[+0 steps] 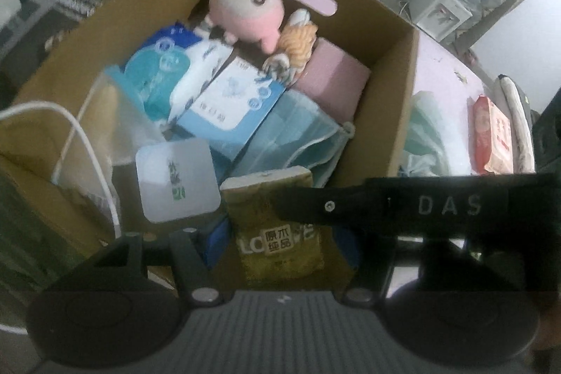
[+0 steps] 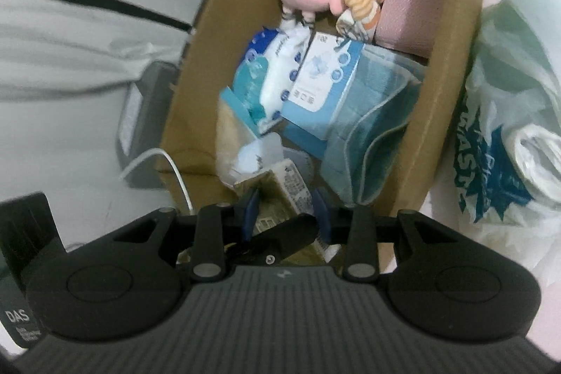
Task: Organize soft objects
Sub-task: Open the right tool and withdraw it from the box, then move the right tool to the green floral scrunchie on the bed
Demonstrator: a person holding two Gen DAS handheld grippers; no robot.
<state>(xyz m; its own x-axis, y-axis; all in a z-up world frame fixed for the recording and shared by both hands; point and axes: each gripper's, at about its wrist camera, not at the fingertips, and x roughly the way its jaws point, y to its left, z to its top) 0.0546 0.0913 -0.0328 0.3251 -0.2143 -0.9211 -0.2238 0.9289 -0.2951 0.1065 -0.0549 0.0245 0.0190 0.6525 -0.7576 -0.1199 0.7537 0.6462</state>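
Corrugated cardboard box (image 1: pixel 385 114) walls surround both grippers' jaws, left (image 1: pixel 280 244) and right (image 2: pixel 285 216), clamped on crinkly tissue pack (image 1: pixel 277 233).

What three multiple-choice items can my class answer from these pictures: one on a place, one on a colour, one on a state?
1. Where is the pink plush toy?
A. In the plastic bag
B. On the floor
C. At the far end of the cardboard box

2. What colour is the tissue pack between the fingers of the left gripper?
A. Olive-gold
B. Red
C. White

3. In what state is the cardboard box?
A. Taped shut
B. Open at the top, with things inside
C. Flattened

Answers:
1 C: the toy lies against the box's far wall, beyond the blue packs.
2 A: the wrapper between the blue pads is olive-gold.
3 B: both views look straight down into the box at its contents.
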